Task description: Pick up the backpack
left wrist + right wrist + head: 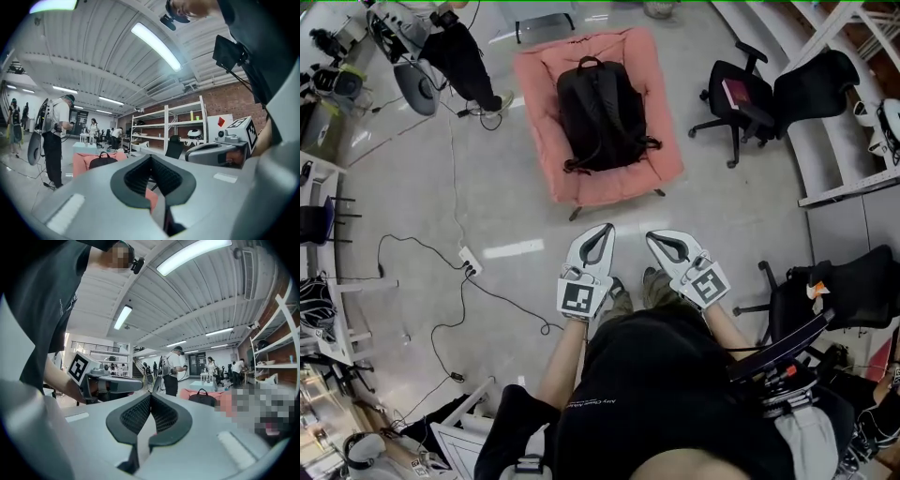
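- At the far left of the head view, a standing person in dark trousers (461, 58) is beside the grey floor (412, 178).
- A white power strip (470, 262) lies on that floor, with a black cable (412, 240) looping from it.
- The left gripper (607, 229) has its jaws pressed together with nothing between them. It is held low in front of the wearer and points toward the seat.
- The black backpack (600, 112) lies flat in the middle of a pink cushioned seat (542, 103), straps up, well apart from both grippers.
- The right gripper (652, 237) is just beside the left. Its jaws are also closed on nothing.
- A black office chair (741, 98) stands to the right of the seat.
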